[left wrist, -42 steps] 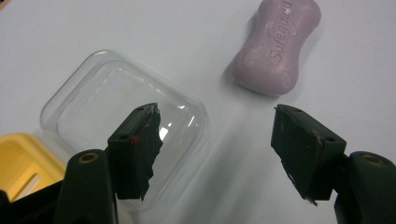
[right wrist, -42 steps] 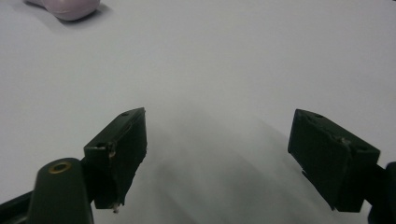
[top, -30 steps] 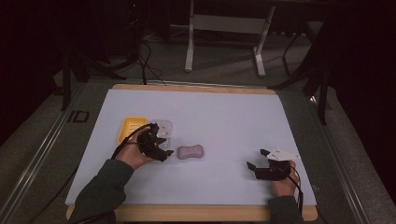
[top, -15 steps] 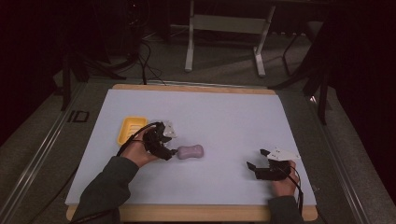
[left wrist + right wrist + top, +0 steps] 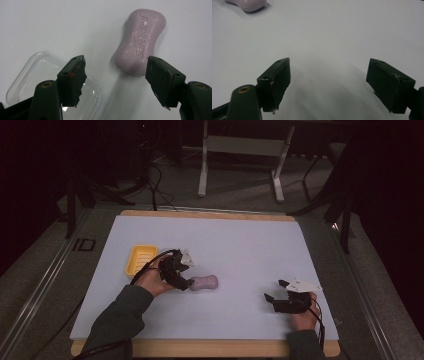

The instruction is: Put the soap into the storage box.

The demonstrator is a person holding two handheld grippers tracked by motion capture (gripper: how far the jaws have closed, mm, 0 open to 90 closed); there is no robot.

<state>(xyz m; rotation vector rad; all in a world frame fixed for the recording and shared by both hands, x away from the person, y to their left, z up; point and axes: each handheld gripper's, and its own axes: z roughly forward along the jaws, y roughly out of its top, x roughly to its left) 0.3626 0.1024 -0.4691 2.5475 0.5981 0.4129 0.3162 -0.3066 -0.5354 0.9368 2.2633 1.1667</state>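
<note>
Left gripper (image 5: 115, 72) edged nearer the soap (image 5: 140, 42) (gaping wide) over white table (image 5: 240, 245).

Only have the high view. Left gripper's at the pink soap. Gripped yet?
Observer: No. In the left gripper view the left gripper is open. The soap lies flat on the table just ahead of its fingers, untouched.
Operator: Which face of the soap is up?
Observer: The embossed one. It reads "Safeguard".
Operator: Anything else near the fingers?
Observer: A clear plastic lid or tray lies on the table beneath one finger. I cannot tell whether they touch.
Operator: Right side?
Observer: In its own view the right gripper is open, with nothing between the fingers and white table ahead.
</note>
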